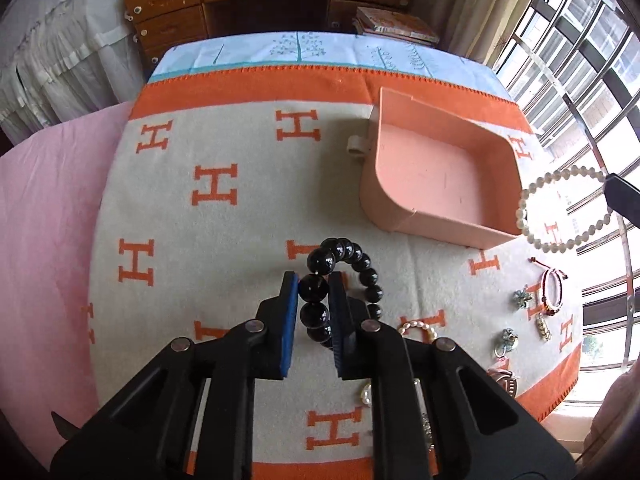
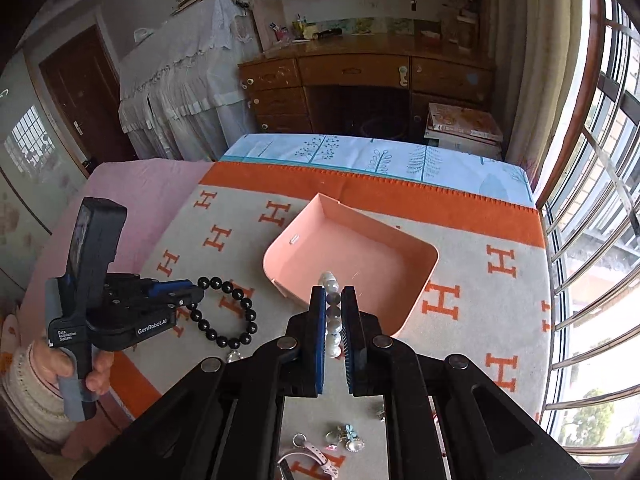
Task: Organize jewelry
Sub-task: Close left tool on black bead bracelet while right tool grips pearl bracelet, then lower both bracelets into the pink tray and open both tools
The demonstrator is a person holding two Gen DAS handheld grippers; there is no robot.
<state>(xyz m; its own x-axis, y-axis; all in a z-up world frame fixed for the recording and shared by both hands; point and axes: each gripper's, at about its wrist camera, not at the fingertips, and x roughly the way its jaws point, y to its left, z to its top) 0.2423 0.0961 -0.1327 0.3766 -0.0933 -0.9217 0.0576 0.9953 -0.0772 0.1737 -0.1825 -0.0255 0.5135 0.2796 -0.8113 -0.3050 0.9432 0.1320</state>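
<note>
Holding two bracelets above blanket [image 1: 240,220]: our left gripper [image 1: 314,300] clenched on black bead bracelet [image 1: 344,280], our right gripper [image 2: 332,316] clenched on white bead bracelet [image 2: 333,320]. Both bracelets hang clear of blanket. Pink tray [image 1: 440,168] sits near table's far side, nothing visible inside. Small jewelry pieces [image 1: 524,320] lie scattered on blanket near window side. Hand [image 2: 60,364] grips left tool's handle.

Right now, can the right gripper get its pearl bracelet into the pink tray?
Probably yes. The right gripper is shut on the pearl bracelet, lifted just short of the pink tray's near rim. The tray is open-topped and looks empty; the left gripper sits off to the side.
</note>
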